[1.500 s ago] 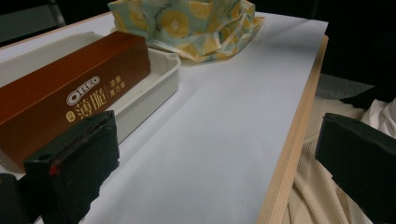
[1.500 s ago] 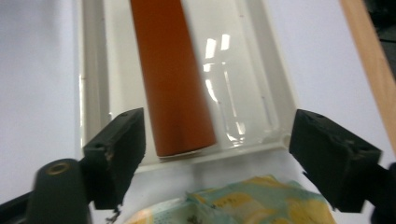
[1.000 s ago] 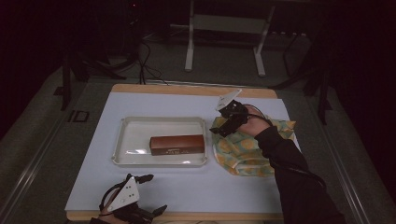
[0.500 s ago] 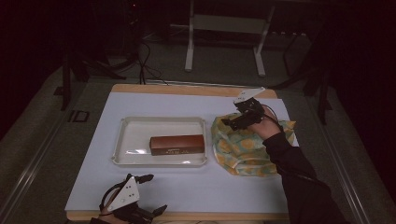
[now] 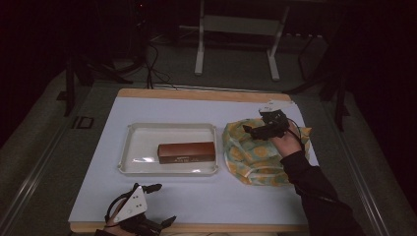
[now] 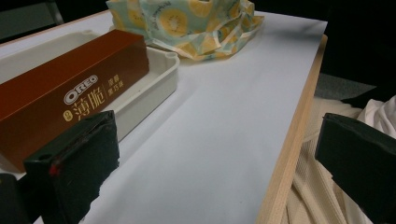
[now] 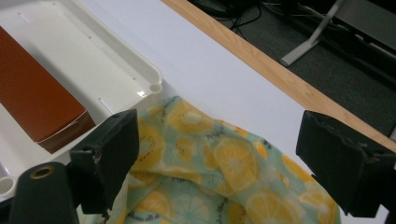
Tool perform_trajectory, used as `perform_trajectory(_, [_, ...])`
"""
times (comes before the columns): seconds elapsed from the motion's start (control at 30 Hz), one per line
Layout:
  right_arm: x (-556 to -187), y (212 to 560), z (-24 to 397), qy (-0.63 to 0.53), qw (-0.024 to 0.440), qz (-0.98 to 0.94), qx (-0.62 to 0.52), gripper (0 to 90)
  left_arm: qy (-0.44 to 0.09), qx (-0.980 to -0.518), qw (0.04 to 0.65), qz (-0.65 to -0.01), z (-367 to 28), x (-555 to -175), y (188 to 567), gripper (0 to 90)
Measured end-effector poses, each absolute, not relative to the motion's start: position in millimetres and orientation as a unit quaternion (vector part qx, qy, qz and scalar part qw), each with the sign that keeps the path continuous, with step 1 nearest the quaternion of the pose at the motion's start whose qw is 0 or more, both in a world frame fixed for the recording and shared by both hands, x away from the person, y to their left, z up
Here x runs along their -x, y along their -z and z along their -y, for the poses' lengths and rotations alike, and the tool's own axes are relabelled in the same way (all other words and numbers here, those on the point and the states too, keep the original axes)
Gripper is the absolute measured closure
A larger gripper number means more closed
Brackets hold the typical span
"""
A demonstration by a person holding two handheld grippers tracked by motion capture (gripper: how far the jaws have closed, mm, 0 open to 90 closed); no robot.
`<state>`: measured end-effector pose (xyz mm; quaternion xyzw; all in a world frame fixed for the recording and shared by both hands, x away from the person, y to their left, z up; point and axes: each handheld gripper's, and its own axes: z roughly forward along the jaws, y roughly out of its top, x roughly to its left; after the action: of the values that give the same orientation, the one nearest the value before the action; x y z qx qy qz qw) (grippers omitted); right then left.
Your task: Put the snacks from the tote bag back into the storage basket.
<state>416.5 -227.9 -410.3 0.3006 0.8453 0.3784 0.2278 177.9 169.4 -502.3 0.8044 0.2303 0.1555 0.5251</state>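
The right gripper [image 5: 252, 130] hovers over the far part of the fruit-print cloth bag [image 5: 255, 157], jaws spread wide with nothing between them. The bag lies crumpled on the white table [image 5: 196, 196], just right of the white tray [image 5: 167, 129], which holds a brown Oreo box [image 5: 187, 152]. Down at the near edge, the left gripper [image 5: 160, 204] rests low, jaws wide apart and empty.

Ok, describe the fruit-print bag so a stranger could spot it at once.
Start at the white table. Right of the white tray that holds a brown Oreo box lies a crumpled bag, with the right gripper over it. It alone is soft, pale green with yellow citrus slices.
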Motion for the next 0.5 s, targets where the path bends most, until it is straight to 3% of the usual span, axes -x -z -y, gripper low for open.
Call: perform_trajectory(0.5, [-392,424,258,-0.398,0.273,-0.796,-0.364,13.2,-0.156,-0.805,0.524,-0.230,-169,-178,502,0.0])
